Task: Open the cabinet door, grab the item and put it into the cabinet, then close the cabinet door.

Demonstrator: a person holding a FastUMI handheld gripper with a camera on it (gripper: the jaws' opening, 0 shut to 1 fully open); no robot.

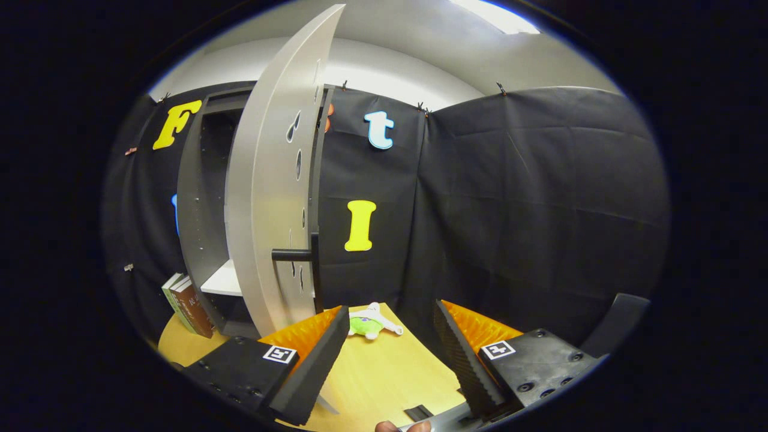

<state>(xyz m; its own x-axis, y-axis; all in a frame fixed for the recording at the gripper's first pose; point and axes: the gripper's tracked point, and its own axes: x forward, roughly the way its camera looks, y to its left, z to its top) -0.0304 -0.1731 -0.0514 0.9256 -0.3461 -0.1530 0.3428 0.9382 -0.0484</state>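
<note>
Beyond the fingers: small green-and-white plush toy (370, 323) on the wooden table (384, 372), partly hidden.
Door: tall grey cabinet door (270, 198) ajar, hiding the cabinet interior.
Gripper (390, 354): fingers spread, holding nothing.

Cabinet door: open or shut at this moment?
Open. The cabinet door is swung out, showing the inner shelf. The gripper is open, holding nothing.
</note>
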